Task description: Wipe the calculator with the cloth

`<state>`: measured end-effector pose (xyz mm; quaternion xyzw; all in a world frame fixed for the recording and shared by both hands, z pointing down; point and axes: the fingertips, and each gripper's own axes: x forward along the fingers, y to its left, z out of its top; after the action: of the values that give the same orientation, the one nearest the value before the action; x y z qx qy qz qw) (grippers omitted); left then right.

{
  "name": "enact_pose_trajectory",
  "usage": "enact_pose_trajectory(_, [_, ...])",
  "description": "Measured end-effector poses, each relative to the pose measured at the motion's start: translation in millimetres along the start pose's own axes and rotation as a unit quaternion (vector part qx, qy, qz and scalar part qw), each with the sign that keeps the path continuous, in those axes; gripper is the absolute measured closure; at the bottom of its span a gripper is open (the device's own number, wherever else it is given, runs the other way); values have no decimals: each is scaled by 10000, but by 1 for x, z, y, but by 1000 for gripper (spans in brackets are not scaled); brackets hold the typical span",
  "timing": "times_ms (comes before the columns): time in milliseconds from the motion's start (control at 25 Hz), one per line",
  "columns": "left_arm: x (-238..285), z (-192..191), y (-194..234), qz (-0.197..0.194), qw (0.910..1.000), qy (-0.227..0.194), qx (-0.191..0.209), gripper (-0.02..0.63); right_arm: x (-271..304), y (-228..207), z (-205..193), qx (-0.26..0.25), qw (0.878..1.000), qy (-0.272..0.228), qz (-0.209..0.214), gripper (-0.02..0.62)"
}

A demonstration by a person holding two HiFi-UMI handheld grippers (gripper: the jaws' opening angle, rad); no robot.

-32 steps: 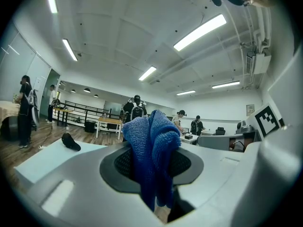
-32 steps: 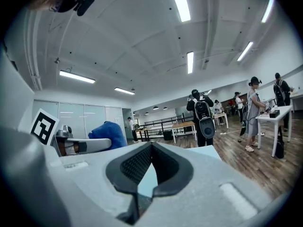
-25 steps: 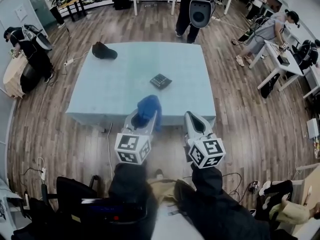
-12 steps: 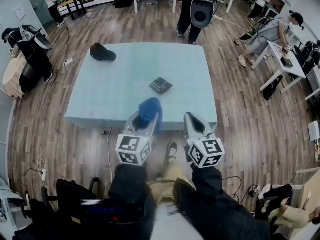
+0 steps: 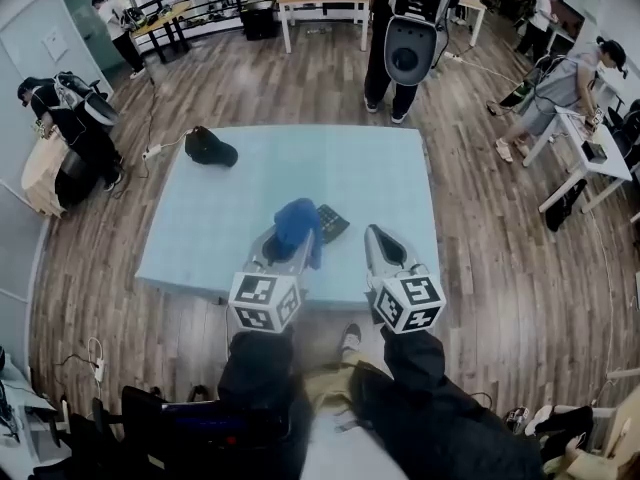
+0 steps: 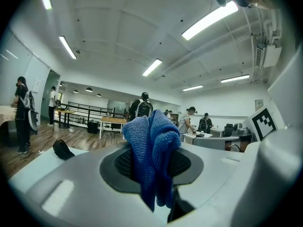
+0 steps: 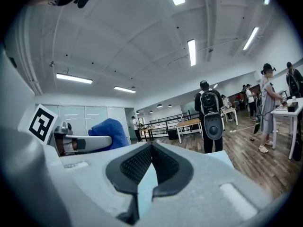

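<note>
The left gripper (image 6: 152, 148) is clenched on the cloth (image 6: 151, 160). In the left gripper view the blue cloth stands bunched between the two dark pads, with its folds rising above them and a tail hanging toward the camera. In the head view this gripper hovers over the near edge of the table (image 5: 240, 208), at about the table's 6 o'clock, and the cloth caps its tip. The calculator (image 5: 333, 222) lies flat on the table at 3 o'clock of the cloth, turned on a slant. Its left part is hidden behind the cloth, so I cannot tell whether the two touch.

The right gripper (image 7: 151, 148) is closed and holds nothing. In the right gripper view its pads meet at the tip, and only the pale table shows through the slit below them. In the head view it sits at 3 o'clock of the left gripper, near it but apart, with its tip over the table's near edge. The calculator lies between the two tips, a little farther out on the table. Each gripper carries a marker cube (image 5: 265, 300) at its rear, and dark sleeves (image 5: 260, 368) run back from both.

A black cap (image 5: 210, 148) rests near the table's 10 o'clock corner, well apart from the calculator. Beyond the table, at 12 to 1 o'clock, a person (image 5: 405, 28) with a backpack stands on the wood floor (image 5: 480, 228).
</note>
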<state>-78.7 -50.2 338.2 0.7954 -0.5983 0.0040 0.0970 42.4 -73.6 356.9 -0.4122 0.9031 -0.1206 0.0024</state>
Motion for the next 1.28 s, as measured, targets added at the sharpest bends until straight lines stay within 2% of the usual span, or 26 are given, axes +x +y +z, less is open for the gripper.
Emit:
enact_pose_trajectory(200, [55, 10, 4, 35, 9999, 95, 106, 476, 38, -43, 18, 75, 9999, -33, 68, 600])
enact_pose_trajectory(480, [103, -5, 10, 112, 9994, 332, -54, 476, 66, -86, 11, 219, 9996, 176, 70, 600])
enact_pose_trajectory(880, [122, -76, 58, 472, 9923, 1043, -465, 476, 99, -112, -49, 437, 9952, 875, -88, 600])
enact_pose_trajectory(1280, [156, -148, 109, 328, 9790, 1876, -731, 476, 147, -114, -109, 435, 9854, 1600, -375, 600])
